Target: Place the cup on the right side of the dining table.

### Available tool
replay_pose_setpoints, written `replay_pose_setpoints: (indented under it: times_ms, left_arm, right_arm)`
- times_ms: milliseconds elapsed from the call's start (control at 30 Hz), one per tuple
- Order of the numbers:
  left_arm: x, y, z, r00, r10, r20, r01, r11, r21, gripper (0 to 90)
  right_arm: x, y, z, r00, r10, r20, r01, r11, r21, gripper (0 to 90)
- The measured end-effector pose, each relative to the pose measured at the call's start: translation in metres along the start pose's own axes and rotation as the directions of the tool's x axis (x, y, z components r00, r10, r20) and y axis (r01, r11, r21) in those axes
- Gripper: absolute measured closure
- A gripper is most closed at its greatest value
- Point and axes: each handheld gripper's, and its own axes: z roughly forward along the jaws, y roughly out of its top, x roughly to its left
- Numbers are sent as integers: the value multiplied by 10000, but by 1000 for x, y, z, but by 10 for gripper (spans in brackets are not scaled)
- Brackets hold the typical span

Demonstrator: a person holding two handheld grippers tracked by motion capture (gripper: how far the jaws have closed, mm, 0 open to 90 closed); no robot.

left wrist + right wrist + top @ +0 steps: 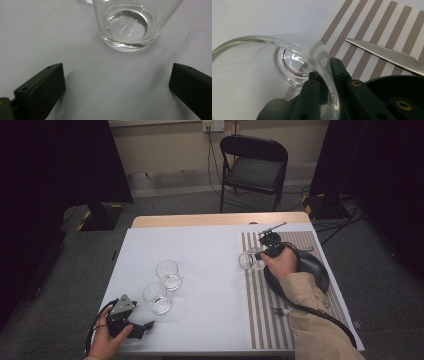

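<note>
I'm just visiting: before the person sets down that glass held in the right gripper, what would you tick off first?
1. Grip on the held glass: the right gripper pinches its wall, one jaw inside and one outside. Ok.
2. Glass attitude: tilted, not upright. Not ok for setting down yet.
3. Landing spot: the striped placemat has bare room near the glass, but the knife and black plate lie close. Cannot tell.
4. Left gripper: jaws wide apart, nothing between them. Ok.
5. The nearest glass ahead of the left gripper stands upright, clear of its jaws. Ok.
</note>
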Motion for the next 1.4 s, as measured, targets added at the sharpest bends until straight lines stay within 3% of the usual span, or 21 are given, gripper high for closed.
replay_pose_setpoints:
  times_ms: [600, 1400]
  left_arm:
    - [0, 0, 0, 10000, 6, 1, -6, 10000, 13, 0]
    - [0, 0, 0, 10000, 14, -12, -14, 10000, 36, 0]
  right_arm:
    - [2, -2, 5, 9997, -99, 221, 93, 9995, 287, 851]
    - [-1, -2, 10, 9979, -98, 635, 81, 9996, 277, 850]
